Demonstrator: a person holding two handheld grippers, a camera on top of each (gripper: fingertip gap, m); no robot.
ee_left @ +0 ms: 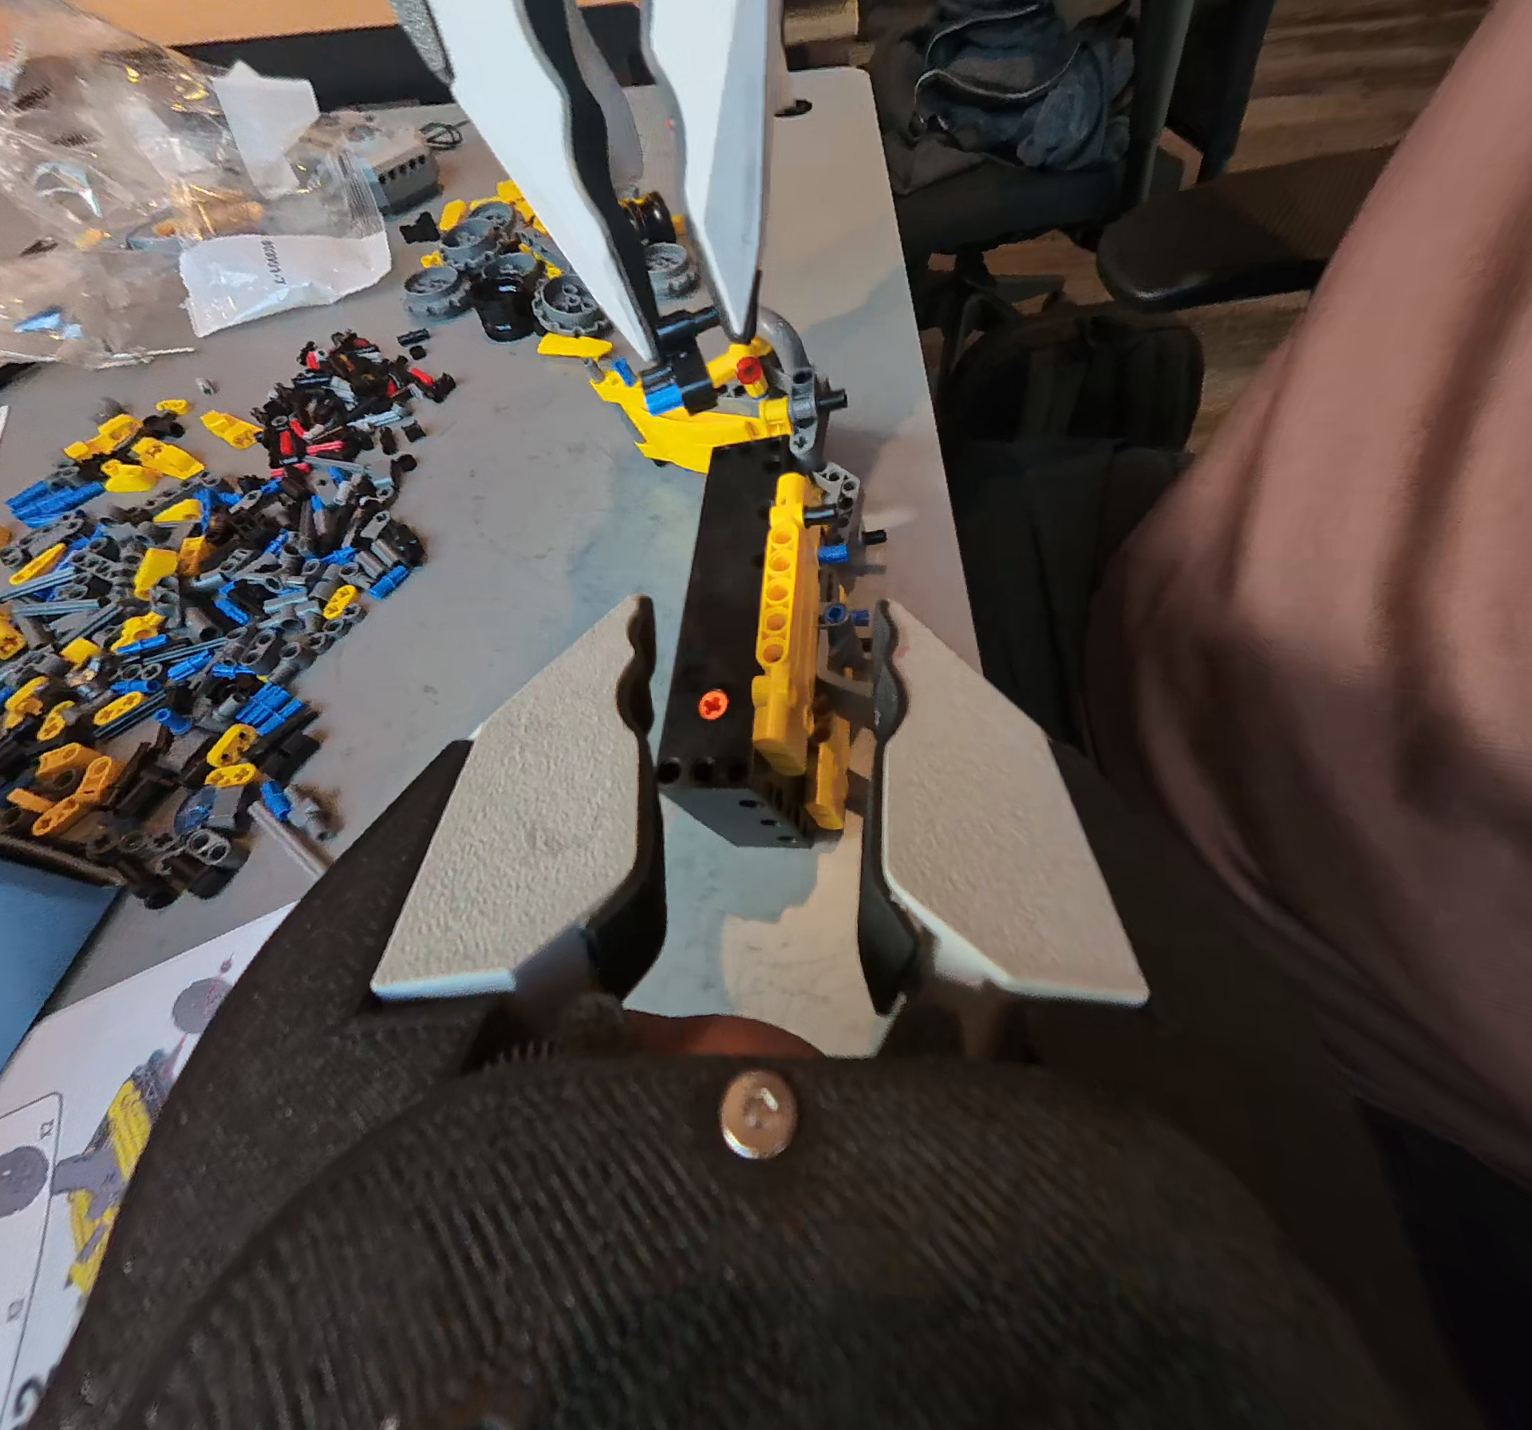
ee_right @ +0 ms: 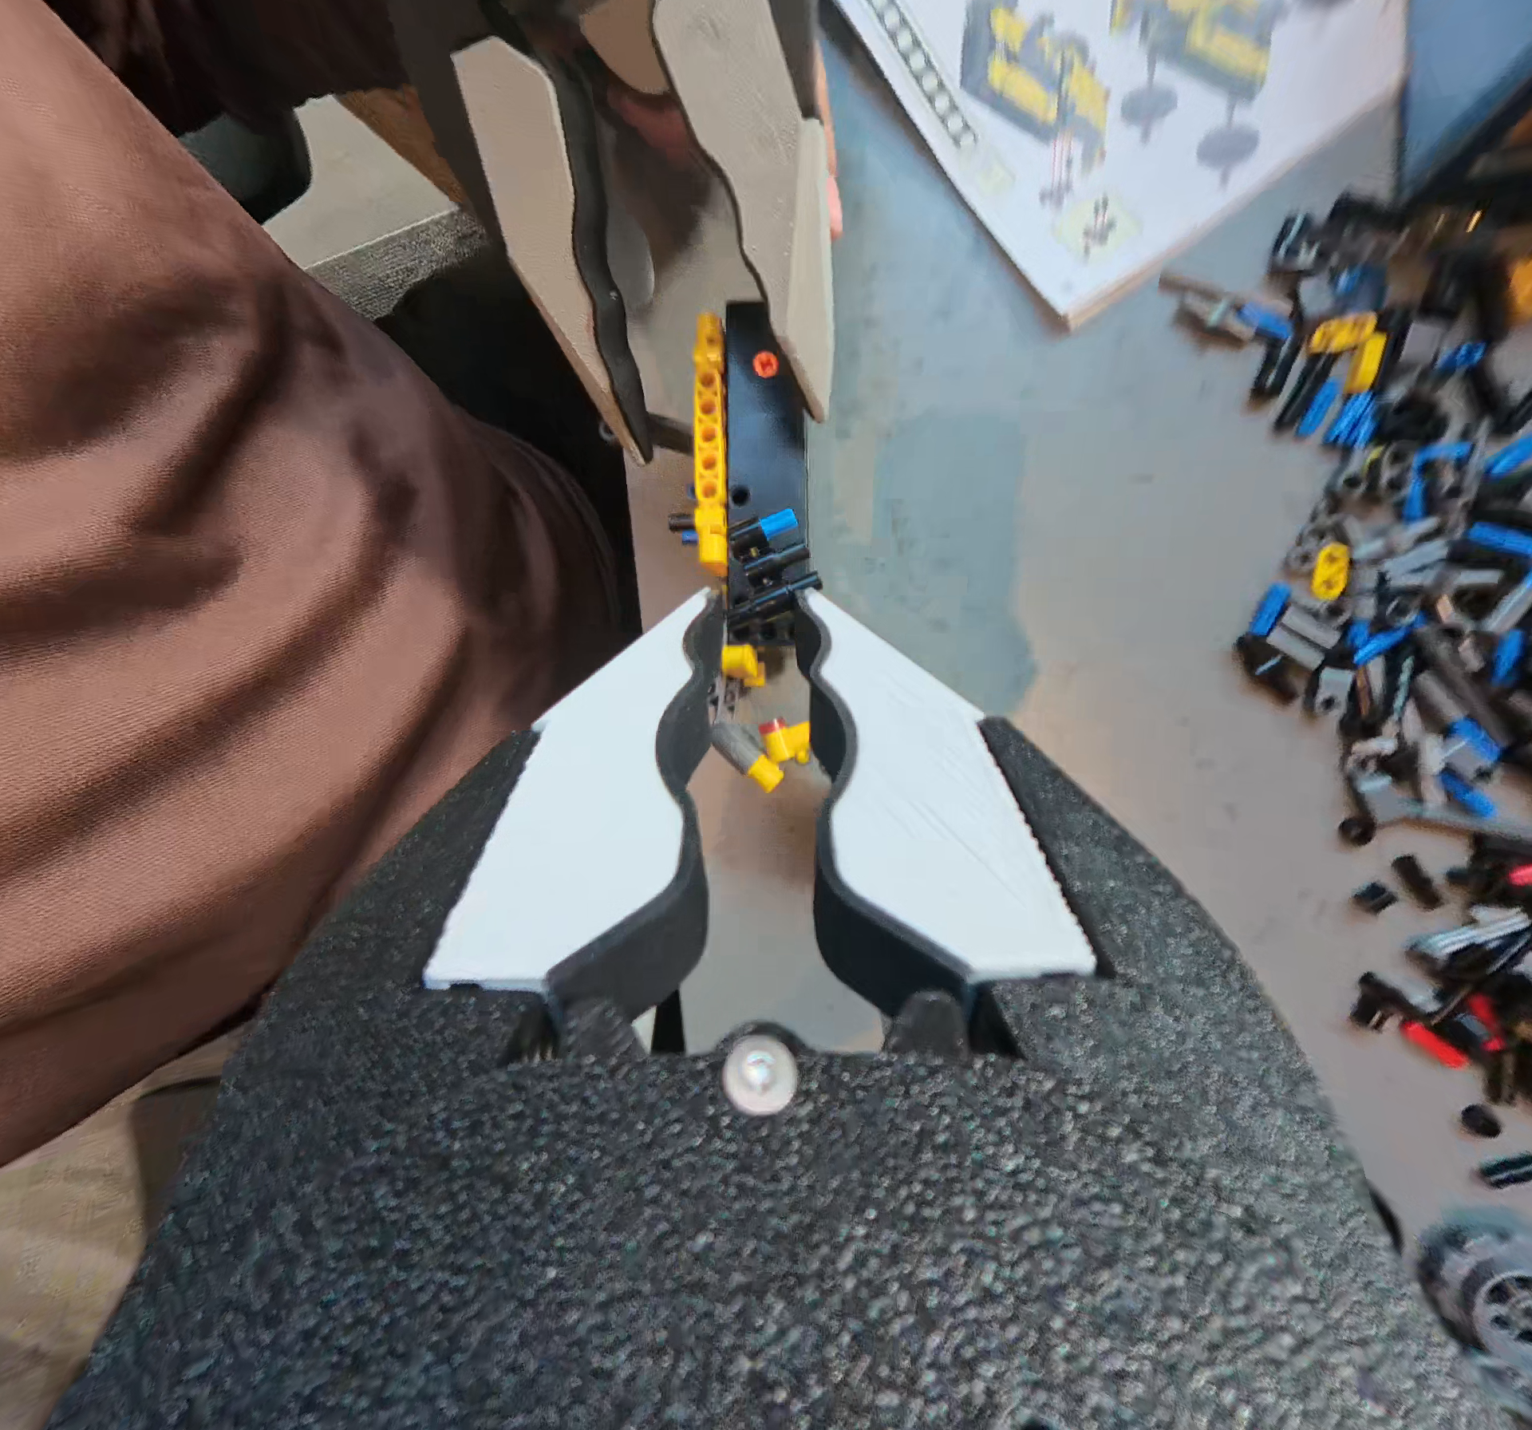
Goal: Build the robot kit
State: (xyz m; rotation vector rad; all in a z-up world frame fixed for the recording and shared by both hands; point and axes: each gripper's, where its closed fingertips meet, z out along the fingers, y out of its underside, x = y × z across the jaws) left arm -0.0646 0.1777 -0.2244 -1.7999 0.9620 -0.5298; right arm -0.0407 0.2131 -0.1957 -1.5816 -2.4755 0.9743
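Left gripper [ee_left: 763, 611] points away with its jaws parted wide; right gripper [ee_right: 756, 602] faces it from the far end, jaws nearly closed, tips pinching

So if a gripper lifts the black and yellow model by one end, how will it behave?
The model is probably stiff along its long black beam. Its small pins stick out and could pop off. It is long, so it may sag or pivot in the left gripper.

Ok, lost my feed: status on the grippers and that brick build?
Left gripper open, fingers straddling black-and-yellow plastic brick assembly, near end. Right gripper shut on its far end. Loose multicoloured plastic parts pile lies apart, nothing blocking.
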